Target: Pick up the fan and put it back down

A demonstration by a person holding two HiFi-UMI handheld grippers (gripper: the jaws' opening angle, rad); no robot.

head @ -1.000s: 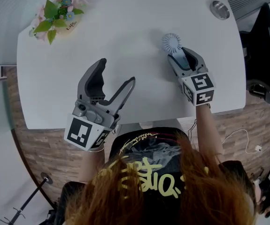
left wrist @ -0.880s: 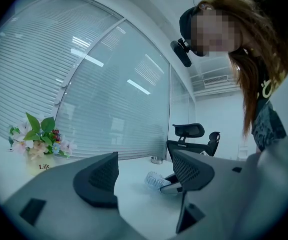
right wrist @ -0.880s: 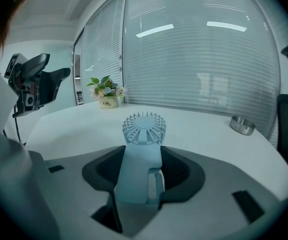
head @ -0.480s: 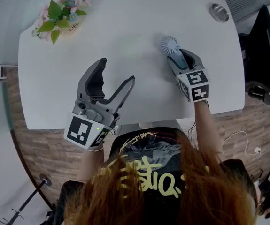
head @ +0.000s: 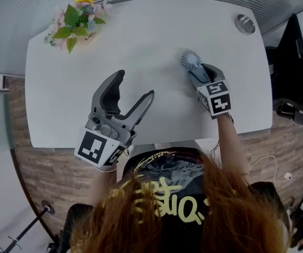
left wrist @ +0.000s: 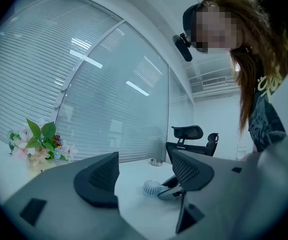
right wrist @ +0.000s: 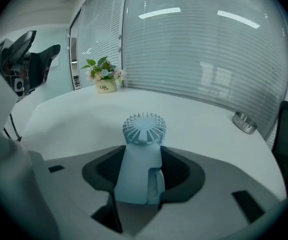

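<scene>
head view: my right gripper point(head: 199, 73) holds the fan point(head: 191, 59) by its handle. the round head sticks out past the fingertips, on or just over the table point(head: 140, 36). there's bare room all round, edges well off.

left gripper view: left gripper point(left wrist: 144, 171) gapes wide with nothing between.

right gripper view: the pads pinch the smooth handle. i judge the fan light, stiff and slippery with a fragile grille, so i'd grip the handle only.
</scene>
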